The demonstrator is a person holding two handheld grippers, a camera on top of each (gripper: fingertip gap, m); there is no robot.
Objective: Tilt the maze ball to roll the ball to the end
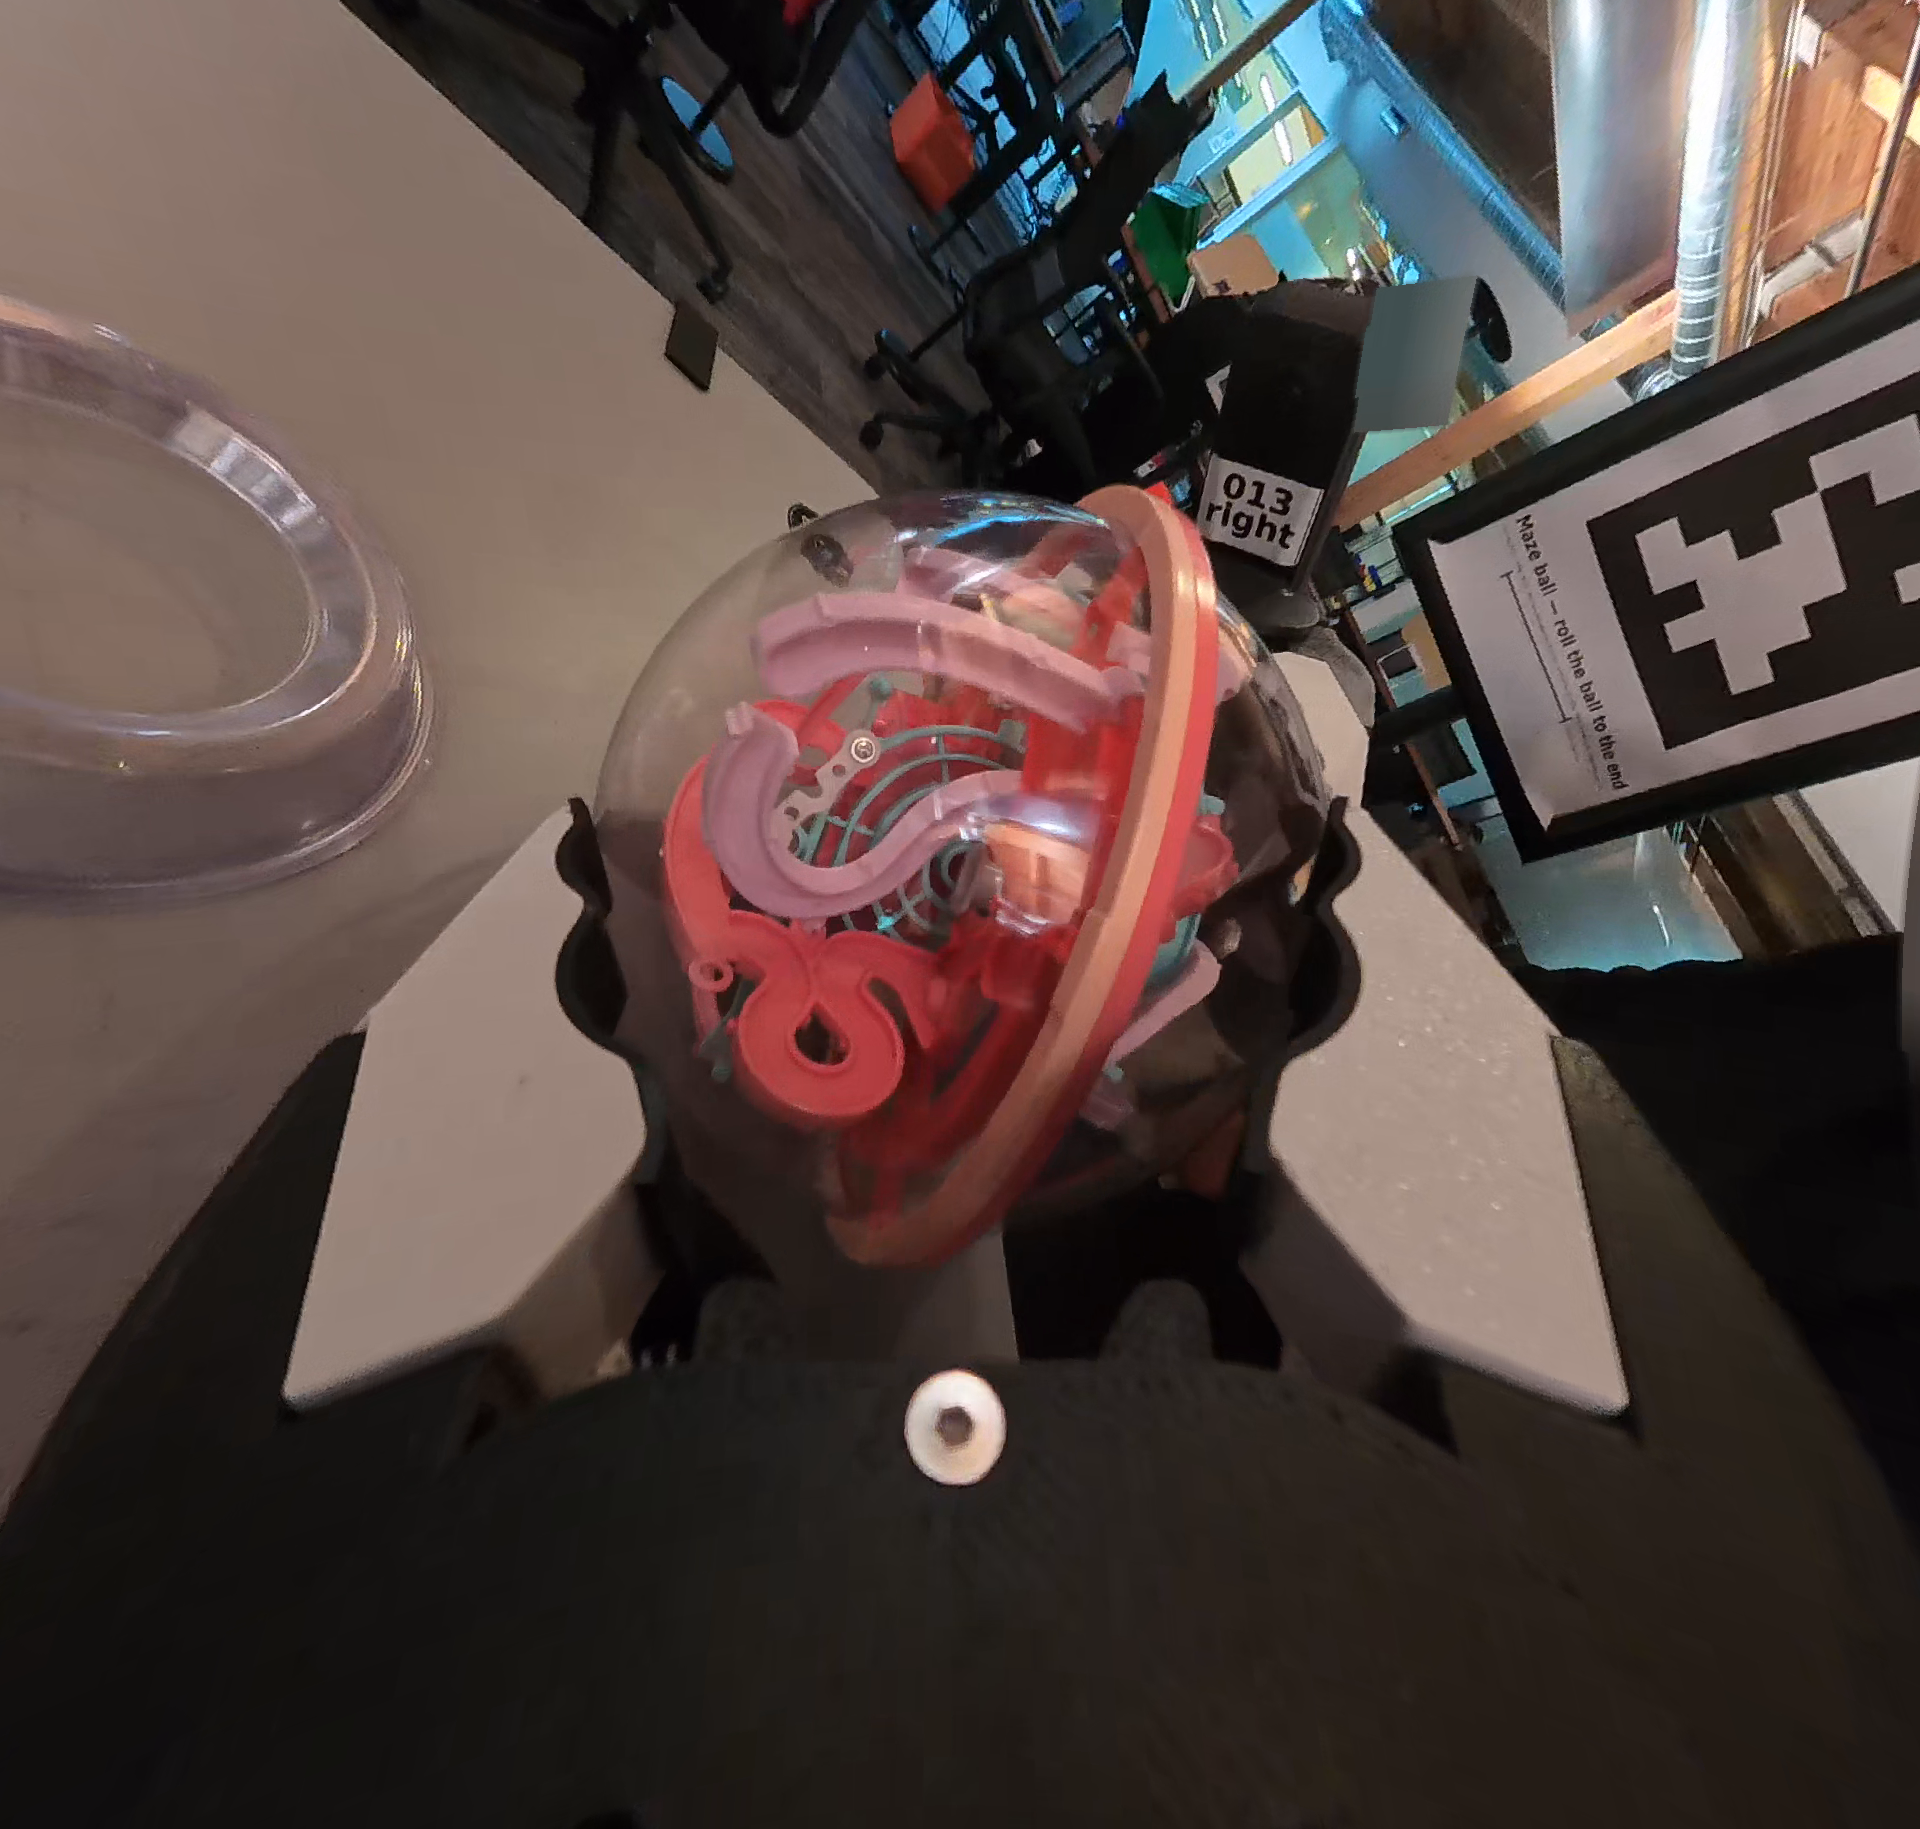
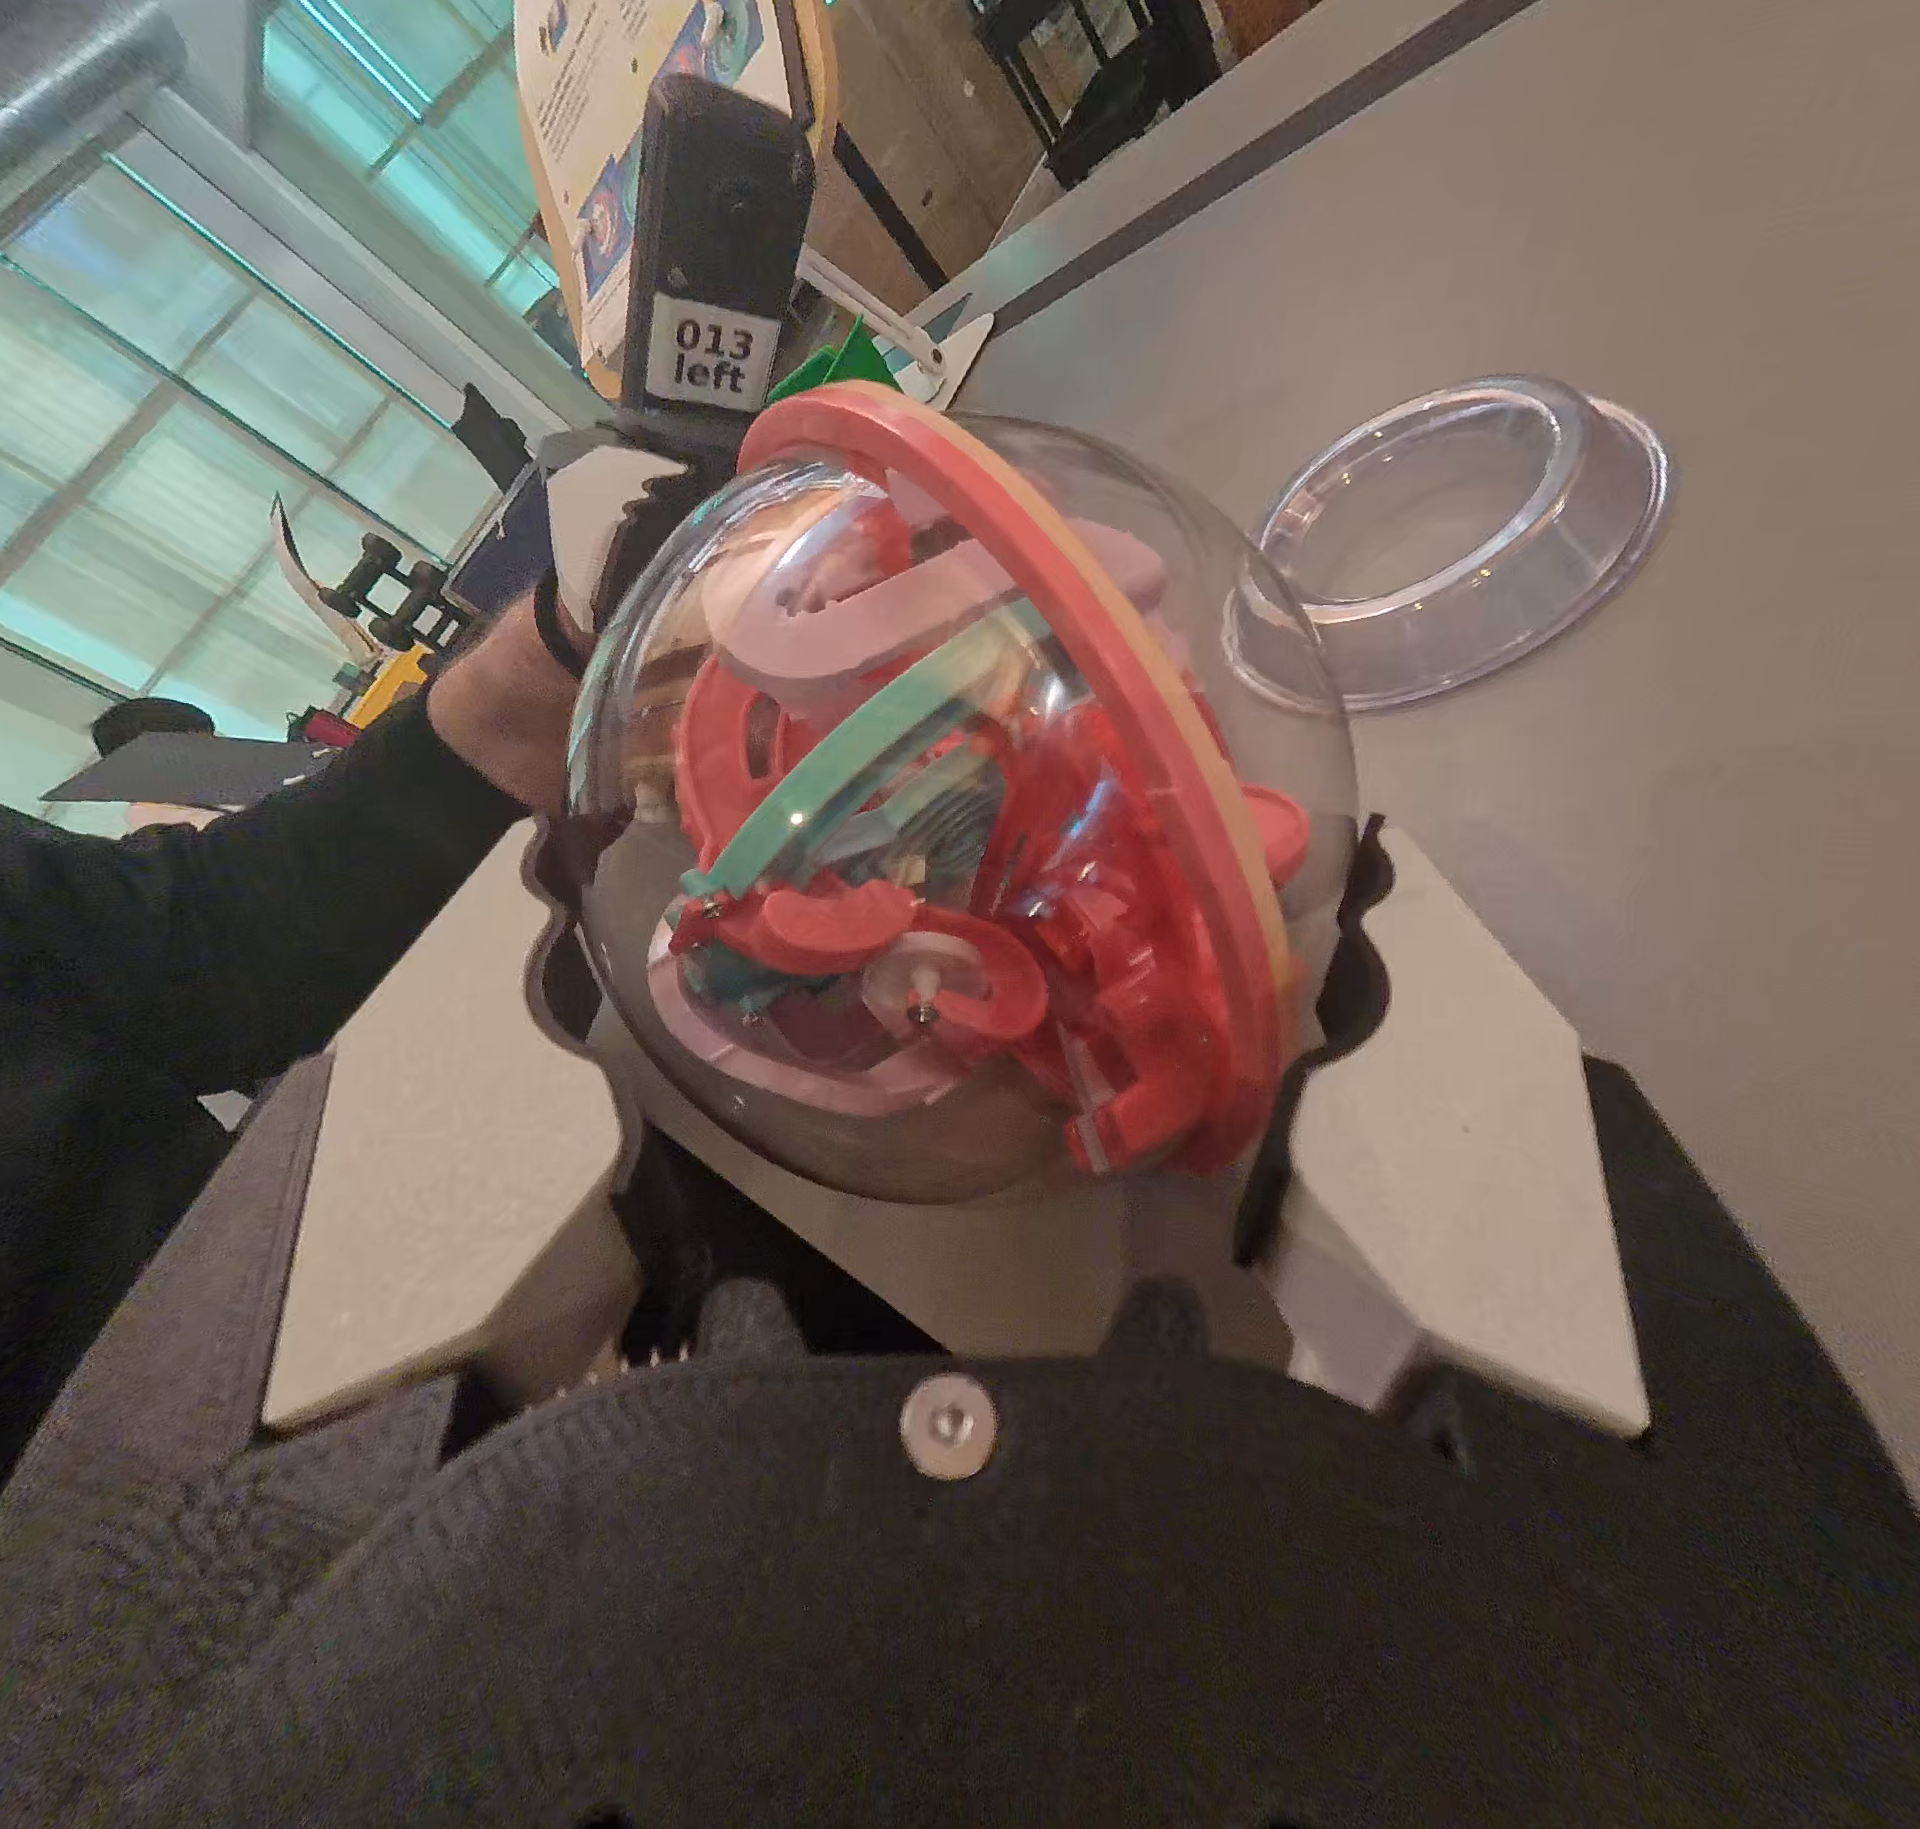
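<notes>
I log four printed items, wording withheld.
- Left wrist view: white sticker [image 1: 1252, 517] at 12 o'clock; framed sign [image 1: 1704, 574] with block marker at 2 o'clock.
- Right wrist view: white tag [image 2: 710, 358] at 11 o'clock; illustrated board [image 2: 644, 65] behind it.

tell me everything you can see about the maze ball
The maze ball is a clear plastic sphere with a salmon-red band around its seam. Inside sit red, lilac and teal tracks with small screws. It is held off the grey table, tilted, with the band running diagonally. The left gripper and right gripper clamp it from opposite sides, their dark wavy fingers against the shell. The small rolling ball cannot be picked out.
</notes>
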